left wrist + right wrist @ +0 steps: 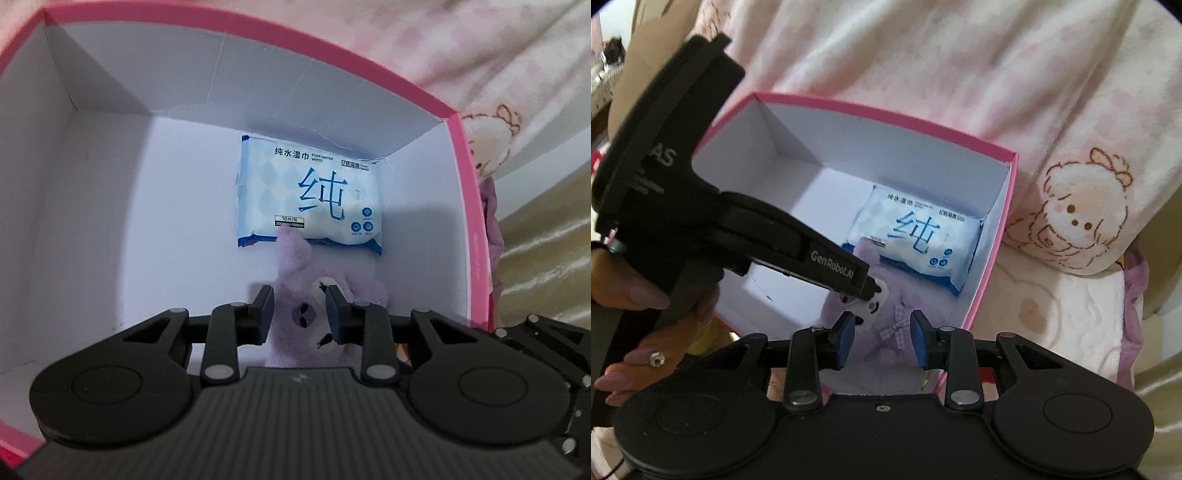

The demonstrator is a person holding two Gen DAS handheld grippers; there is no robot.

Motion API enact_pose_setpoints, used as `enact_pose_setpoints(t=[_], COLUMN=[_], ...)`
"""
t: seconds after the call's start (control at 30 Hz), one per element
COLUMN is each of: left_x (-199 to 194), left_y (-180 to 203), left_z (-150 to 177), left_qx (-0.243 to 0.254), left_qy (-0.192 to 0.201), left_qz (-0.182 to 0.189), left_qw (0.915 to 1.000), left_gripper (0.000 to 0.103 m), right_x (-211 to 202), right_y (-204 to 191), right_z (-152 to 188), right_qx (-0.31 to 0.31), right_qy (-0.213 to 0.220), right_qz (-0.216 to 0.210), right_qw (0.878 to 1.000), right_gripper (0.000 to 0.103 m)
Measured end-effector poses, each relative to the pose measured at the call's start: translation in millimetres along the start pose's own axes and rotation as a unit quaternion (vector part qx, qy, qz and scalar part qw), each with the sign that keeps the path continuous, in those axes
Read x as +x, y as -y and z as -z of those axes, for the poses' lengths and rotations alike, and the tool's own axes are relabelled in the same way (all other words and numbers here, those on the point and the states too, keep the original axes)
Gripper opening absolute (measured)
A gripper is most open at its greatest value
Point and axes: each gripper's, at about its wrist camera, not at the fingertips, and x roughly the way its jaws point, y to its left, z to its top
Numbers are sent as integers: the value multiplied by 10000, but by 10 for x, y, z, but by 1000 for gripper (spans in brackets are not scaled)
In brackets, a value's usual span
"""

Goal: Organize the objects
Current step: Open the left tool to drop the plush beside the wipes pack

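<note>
- Clearly my left gripper (299, 312) is clamped on the purple plush toy (314, 325), gripping its head inside the pink box (463, 206).
- My right gripper (882, 341) hovers over the toy's body; its jaws stand narrow, and I cannot tell whether they press the fur.
- Soft and light, I judge: it will squash and sag, so a grip on the head or the thick body seems best, not an ear.
- It is lilac, with a pale face and a small checked bow.
- A wet wipes pack (308, 197) lies flat just behind it, against the far wall.
</note>
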Motion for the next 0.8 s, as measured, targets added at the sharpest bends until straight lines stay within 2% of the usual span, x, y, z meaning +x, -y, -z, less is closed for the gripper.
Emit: enact_pose_setpoints(t=[0.13, 0.4, 0.8], left_x=[-283, -1106, -2290], left_y=[18, -17, -5], left_z=[59, 166, 589], left_qx=[355, 879, 1553], left_qy=[73, 185, 440], left_qz=[-132, -149, -254], left_qw=[9993, 9958, 9866], left_gripper=[44, 55, 66], right_x=[-171, -647, -1378], right_y=[-56, -297, -755], right_z=[66, 139, 239], right_qx=[272, 411, 301], right_qy=[206, 440, 614], right_qz=[-183, -365, -595], right_qw=[9993, 9975, 9959], right_gripper=[41, 53, 72])
